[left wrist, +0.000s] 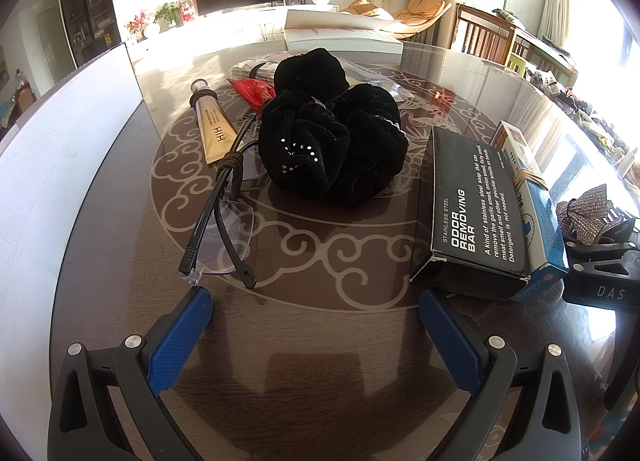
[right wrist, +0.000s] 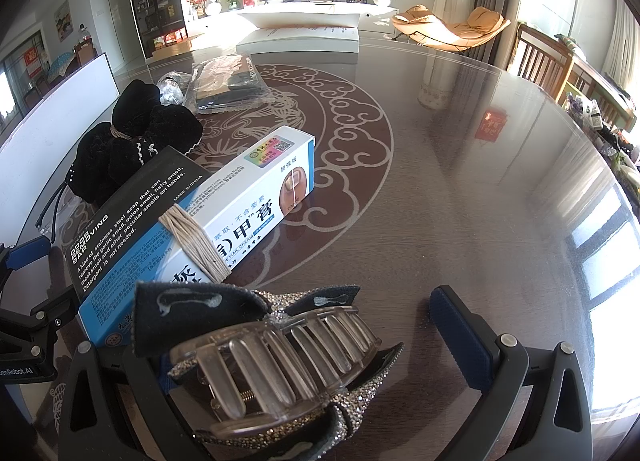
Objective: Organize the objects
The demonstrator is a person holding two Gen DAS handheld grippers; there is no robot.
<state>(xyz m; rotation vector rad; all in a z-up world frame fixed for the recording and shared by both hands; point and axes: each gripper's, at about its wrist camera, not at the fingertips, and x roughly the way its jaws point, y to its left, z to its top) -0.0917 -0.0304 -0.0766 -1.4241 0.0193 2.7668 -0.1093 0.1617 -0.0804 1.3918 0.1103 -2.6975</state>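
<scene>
My left gripper point(left wrist: 316, 321) is open and empty, low over the table, facing a pair of glasses point(left wrist: 224, 217) and a black velvet scrunchie point(left wrist: 332, 141). A gold tube point(left wrist: 214, 125) lies behind the glasses. A black odor-removing-bar box point(left wrist: 472, 205) and a blue-white nail cream box point(left wrist: 528, 201) lie to the right. In the right wrist view a glittery bow hair claw point(right wrist: 280, 357) lies between the wide-apart fingers of my right gripper point(right wrist: 304, 345), leaning on the left finger. The nail cream box point(right wrist: 224, 217) sits just ahead of it.
A white upright board point(left wrist: 68, 165) stands at the left. A white book point(left wrist: 344, 33) and a plastic-wrapped packet point(right wrist: 226, 83) lie at the back of the dark patterned table point(right wrist: 460, 189). Chairs point(right wrist: 540, 57) stand at the right edge.
</scene>
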